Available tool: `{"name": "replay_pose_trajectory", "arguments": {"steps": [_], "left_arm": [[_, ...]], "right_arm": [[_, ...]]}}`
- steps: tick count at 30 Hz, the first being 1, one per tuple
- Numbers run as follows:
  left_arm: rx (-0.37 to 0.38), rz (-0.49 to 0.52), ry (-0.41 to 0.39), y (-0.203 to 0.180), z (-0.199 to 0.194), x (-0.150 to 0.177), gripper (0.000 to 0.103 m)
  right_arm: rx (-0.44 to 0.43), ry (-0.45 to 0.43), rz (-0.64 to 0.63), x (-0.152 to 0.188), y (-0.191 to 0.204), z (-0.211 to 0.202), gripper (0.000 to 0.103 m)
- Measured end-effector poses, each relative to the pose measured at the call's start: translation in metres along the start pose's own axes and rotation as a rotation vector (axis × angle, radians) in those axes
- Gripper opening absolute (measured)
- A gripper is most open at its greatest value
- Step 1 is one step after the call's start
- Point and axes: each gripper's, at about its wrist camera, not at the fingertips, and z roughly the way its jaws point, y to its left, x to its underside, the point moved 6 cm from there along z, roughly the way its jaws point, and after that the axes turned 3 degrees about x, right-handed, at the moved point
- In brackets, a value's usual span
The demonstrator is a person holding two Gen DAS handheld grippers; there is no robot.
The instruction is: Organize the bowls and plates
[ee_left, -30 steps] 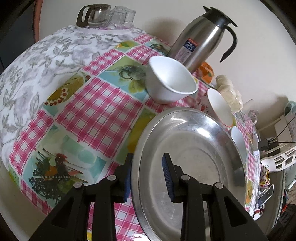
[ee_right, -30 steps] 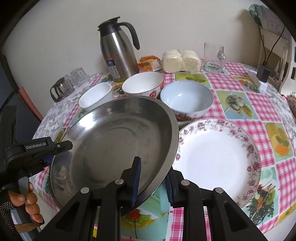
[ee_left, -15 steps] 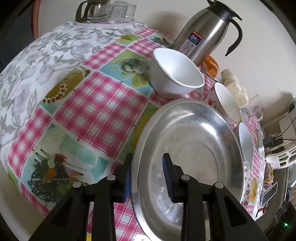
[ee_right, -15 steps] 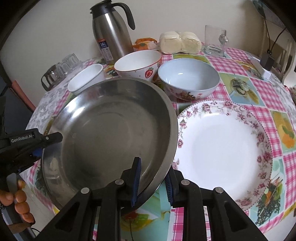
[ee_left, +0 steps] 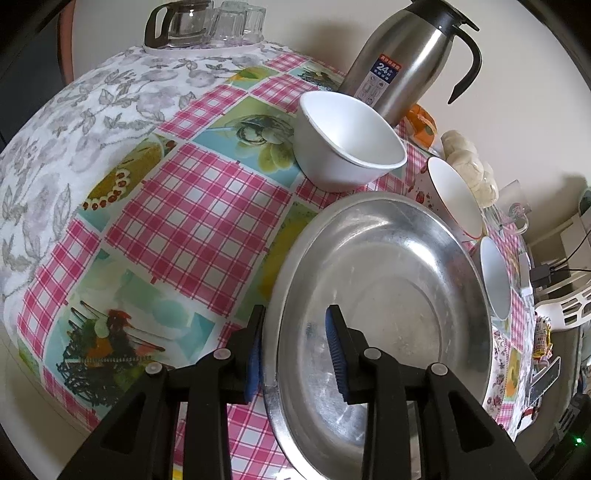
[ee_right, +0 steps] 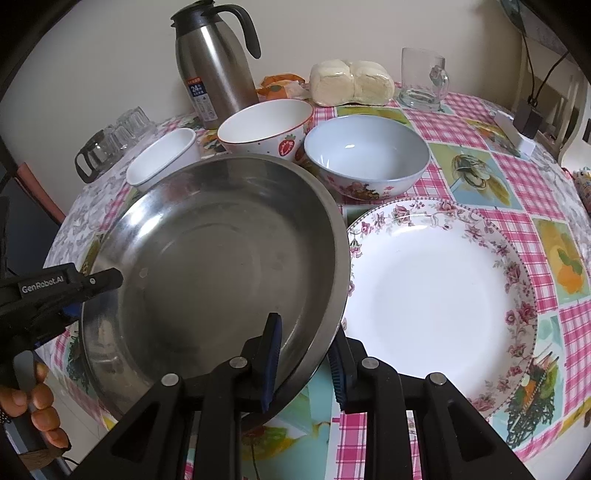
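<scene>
A large steel plate (ee_right: 221, 258) is held by both grippers, tilted with its right rim raised above the tablecloth. My right gripper (ee_right: 304, 363) is shut on its near right rim. My left gripper (ee_left: 295, 350) is shut on its opposite rim (ee_left: 273, 332) and also shows in the right wrist view (ee_right: 92, 284). A floral china plate (ee_right: 439, 291) lies flat to the right, its left edge just under the steel rim. Behind stand a white bowl (ee_right: 162, 158), a strawberry bowl (ee_right: 266, 125) and a pale blue bowl (ee_right: 365, 151).
A steel thermos jug (ee_right: 214, 70), a bag of buns (ee_right: 351, 81), a glass mug (ee_right: 423, 79) and a glass pot with small glasses (ee_left: 199, 22) stand along the back. A white chair (ee_left: 561, 306) is beyond the table's far side. The near table edge is just below the grippers.
Both grippers, still holding the steel plate, have moved with it; it sits lower and closer, and its right rim now slightly overlaps the floral plate's left edge.
</scene>
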Motion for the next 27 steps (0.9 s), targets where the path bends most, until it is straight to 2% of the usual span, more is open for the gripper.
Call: {"name": "replay_pose_trajectory", "arguments": {"steps": [2, 4, 6, 8, 9, 11, 12, 17, 20, 27], "left_arm": [[-0.009, 0.009, 0.003, 0.000, -0.001, 0.000, 0.034], [-0.015, 0.011, 0.003, 0.000, -0.002, -0.001, 0.039], [-0.026, 0.017, -0.002, 0.001, -0.005, -0.001, 0.047], [-0.034, 0.022, -0.008, 0.000, -0.008, -0.002, 0.050], [-0.040, 0.024, -0.012, 0.000, -0.009, -0.003, 0.055], [-0.061, 0.031, -0.026, 0.000, -0.014, -0.005, 0.063], [-0.075, 0.037, -0.031, 0.001, -0.016, -0.006, 0.067], [-0.128, 0.075, -0.048, 0.000, -0.020, -0.007, 0.070], [-0.147, 0.091, -0.049, 0.001, -0.019, -0.006, 0.085], [-0.188, 0.146, -0.076, -0.003, -0.022, -0.007, 0.088]], "right_arm": [[0.004, 0.006, 0.005, 0.000, -0.001, 0.000, 0.027], [0.004, 0.002, 0.012, -0.001, -0.003, -0.002, 0.028], [0.007, -0.005, 0.012, -0.003, -0.004, -0.006, 0.033], [0.020, -0.016, 0.008, -0.004, -0.005, -0.010, 0.042], [0.025, -0.019, 0.008, -0.005, -0.005, -0.011, 0.045], [0.028, -0.026, 0.014, -0.007, -0.006, -0.014, 0.061], [0.028, -0.029, 0.019, -0.008, -0.007, -0.016, 0.064], [0.032, -0.048, 0.023, -0.010, -0.009, -0.022, 0.078], [0.034, -0.057, 0.028, -0.013, -0.013, -0.024, 0.085], [0.036, -0.079, 0.049, -0.017, -0.019, -0.031, 0.097]]}}
